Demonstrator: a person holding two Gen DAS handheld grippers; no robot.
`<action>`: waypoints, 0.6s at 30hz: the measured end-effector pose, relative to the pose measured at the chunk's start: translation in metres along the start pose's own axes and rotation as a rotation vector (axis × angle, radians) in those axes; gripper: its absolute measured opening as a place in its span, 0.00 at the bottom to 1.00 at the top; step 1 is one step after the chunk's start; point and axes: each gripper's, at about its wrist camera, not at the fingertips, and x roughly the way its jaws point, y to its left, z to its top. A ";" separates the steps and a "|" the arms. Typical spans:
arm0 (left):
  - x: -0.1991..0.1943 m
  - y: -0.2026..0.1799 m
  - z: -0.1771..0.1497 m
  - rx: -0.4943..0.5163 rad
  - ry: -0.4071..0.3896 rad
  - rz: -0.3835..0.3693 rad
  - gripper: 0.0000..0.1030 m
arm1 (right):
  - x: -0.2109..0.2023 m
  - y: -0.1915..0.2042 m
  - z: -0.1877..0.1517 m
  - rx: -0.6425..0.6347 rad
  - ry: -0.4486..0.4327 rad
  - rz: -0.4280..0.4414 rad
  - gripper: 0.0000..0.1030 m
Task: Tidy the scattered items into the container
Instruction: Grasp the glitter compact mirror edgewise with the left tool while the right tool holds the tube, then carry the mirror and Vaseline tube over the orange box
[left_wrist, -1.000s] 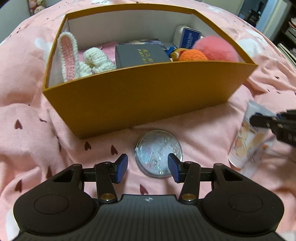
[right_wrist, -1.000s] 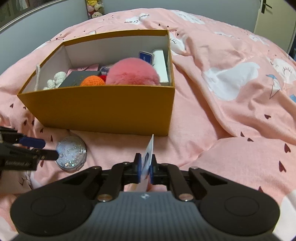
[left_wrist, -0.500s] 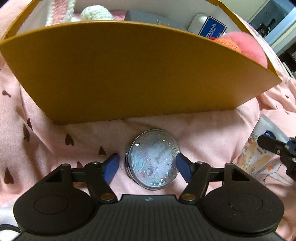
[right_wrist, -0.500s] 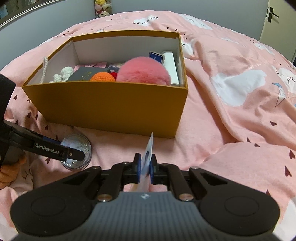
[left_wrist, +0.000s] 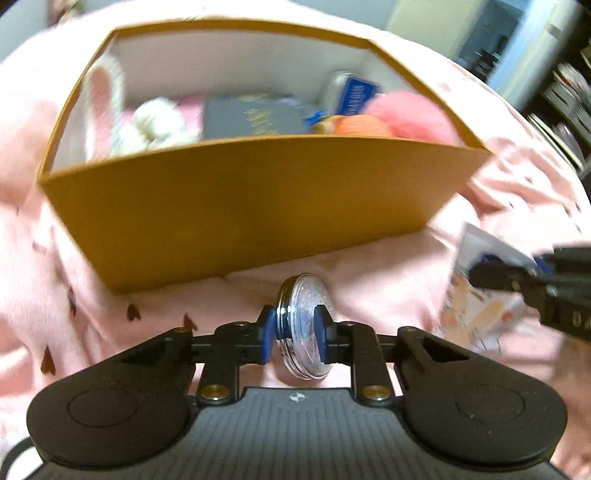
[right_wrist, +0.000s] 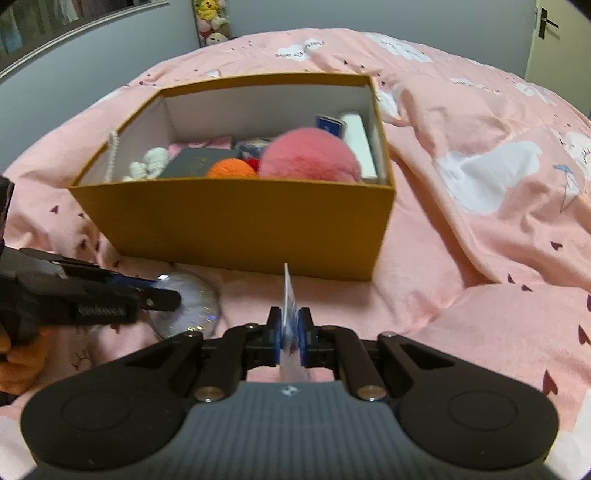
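Since half a second ago the left gripper (left_wrist: 294, 334) has closed and tipped the glitter disc (left_wrist: 303, 325) up off the bed (right_wrist: 480, 206); before, that disc lay flat between spread blue pads, and now it stands on edge, pinched across its two faces; the right gripper (right_wrist: 291, 334) has kept its grip on the thin sachet (right_wrist: 290, 306) throughout, only rising a little.

Largest first: the orange box (right_wrist: 236, 221) sits on the pink bed, straight ahead of both grippers and above their level, its near wall between them and the opening; inside lie a pink pompom (right_wrist: 308, 157), a dark book (right_wrist: 199, 162), an orange ball (right_wrist: 231, 170) and crocheted toys (right_wrist: 151, 166), so free room looks scarce, mostly toward the back.

Judged from this, the move ahead turns on height: each held thing lies just short of the near wall and below its rim, so both must go up and forward; the left gripper is nearer the box's left half, the right nearer the middle; the disc's flat faces run fore-and-aft, edge toward the box.
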 end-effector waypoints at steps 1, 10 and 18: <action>0.000 -0.005 0.000 0.028 -0.003 -0.011 0.20 | -0.001 0.002 0.001 -0.008 -0.003 0.003 0.10; 0.006 -0.018 0.001 0.062 0.028 -0.033 0.18 | 0.004 0.002 -0.002 -0.009 0.009 0.005 0.10; 0.000 -0.023 0.003 0.072 -0.011 -0.055 0.15 | -0.003 0.003 0.001 -0.017 -0.015 -0.007 0.09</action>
